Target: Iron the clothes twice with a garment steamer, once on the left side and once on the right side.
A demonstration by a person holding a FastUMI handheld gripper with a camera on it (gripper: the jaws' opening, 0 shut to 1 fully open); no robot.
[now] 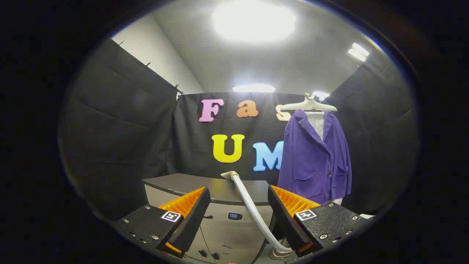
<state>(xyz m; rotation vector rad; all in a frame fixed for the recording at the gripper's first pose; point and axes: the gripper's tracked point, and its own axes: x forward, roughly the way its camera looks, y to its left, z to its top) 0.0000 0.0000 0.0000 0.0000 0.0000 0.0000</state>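
Observation:
A purple jacket (316,159) over a white garment hangs on a pale hanger (309,105) beyond my right finger, against the booth wall. The garment steamer's grey ribbed hose (253,211) rises from below, between my fingers, up to a pale elbow end (230,175) over the dark-topped cabinet (205,185). The steamer head is not visible to me. My gripper (238,216) is open, its fingers wide apart, with the hose passing through the gap closer to the right finger and pressed by neither.
The grey cabinet front (227,227) with a small display and cables stands just ahead of the fingers. Black cloth walls enclose the booth to the left, back and right. Bright ceiling lights (254,20) shine overhead.

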